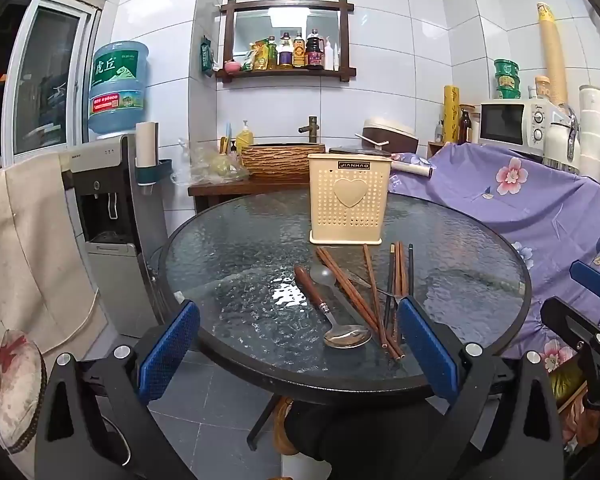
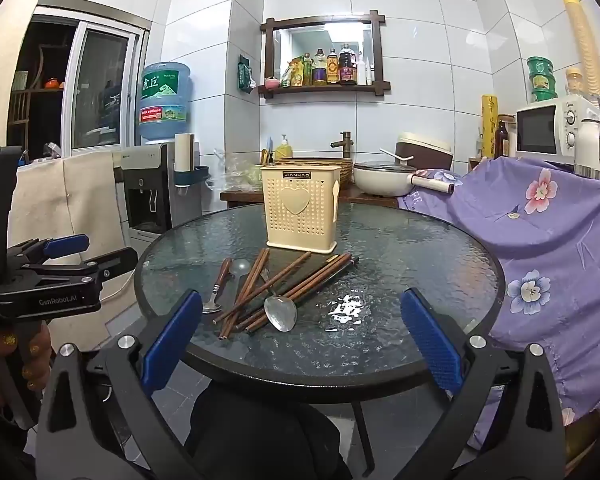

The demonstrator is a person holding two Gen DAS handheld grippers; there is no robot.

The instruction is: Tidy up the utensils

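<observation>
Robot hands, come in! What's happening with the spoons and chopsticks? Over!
Left gripper open, empty. Right gripper open, empty. Chopsticks and spoons loose on glass table, holder upright behind them. Nothing blocking.

Both views are bright and evenly lit from overhead; a ceiling lamp shows reflected in the mirror (image 1: 286,26). The light glares white on the rippled glass table (image 1: 288,294) (image 2: 346,308) and sheens the wall tiles. Focus is sharp mid-frame. Fisheye distortion bends straight lines near the edges, and the corners are black.
</observation>
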